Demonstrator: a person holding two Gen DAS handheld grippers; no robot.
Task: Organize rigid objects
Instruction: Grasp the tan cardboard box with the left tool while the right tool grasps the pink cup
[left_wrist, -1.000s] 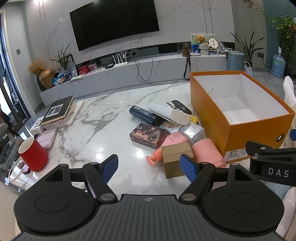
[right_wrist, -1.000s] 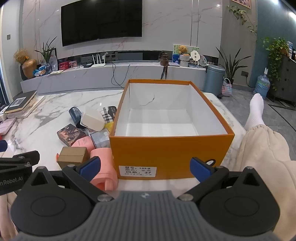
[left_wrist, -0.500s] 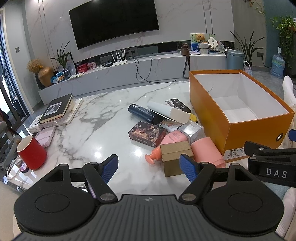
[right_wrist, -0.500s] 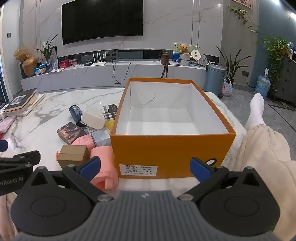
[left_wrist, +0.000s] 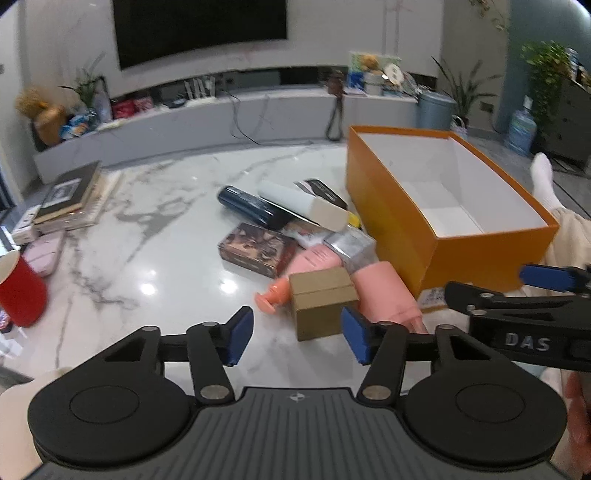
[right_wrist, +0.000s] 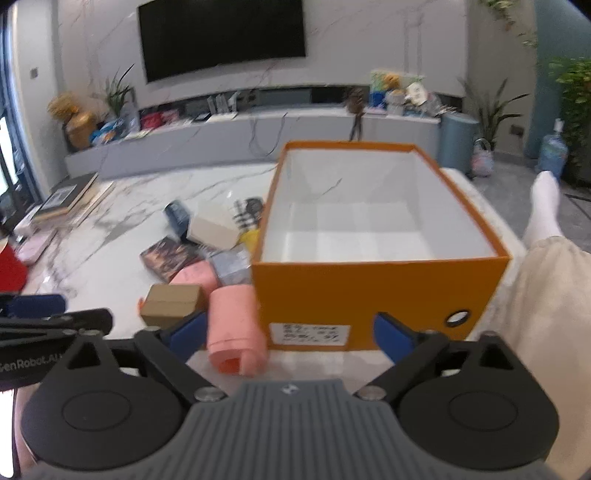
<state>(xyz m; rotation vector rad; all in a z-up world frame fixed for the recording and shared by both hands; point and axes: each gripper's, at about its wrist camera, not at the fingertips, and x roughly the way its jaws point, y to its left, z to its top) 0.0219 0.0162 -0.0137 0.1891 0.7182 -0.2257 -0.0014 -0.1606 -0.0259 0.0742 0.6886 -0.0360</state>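
Currently both jaws are closing on nothing. Left gripper (left_wrist: 297, 334): kraft box (left_wrist: 322, 302) lies just ahead, toward its right pad; centre it before closing. Right gripper (right_wrist: 290, 332): pink bottle (right_wrist: 236, 328) sits by its left pad, orange box (right_wrist: 376, 291) ahead.

My left gripper (left_wrist: 297, 334) tilts downward, jaws closing on nothing; my right gripper (right_wrist: 290, 334) tilts likewise, jaws wider, also closing, nothing gripped.
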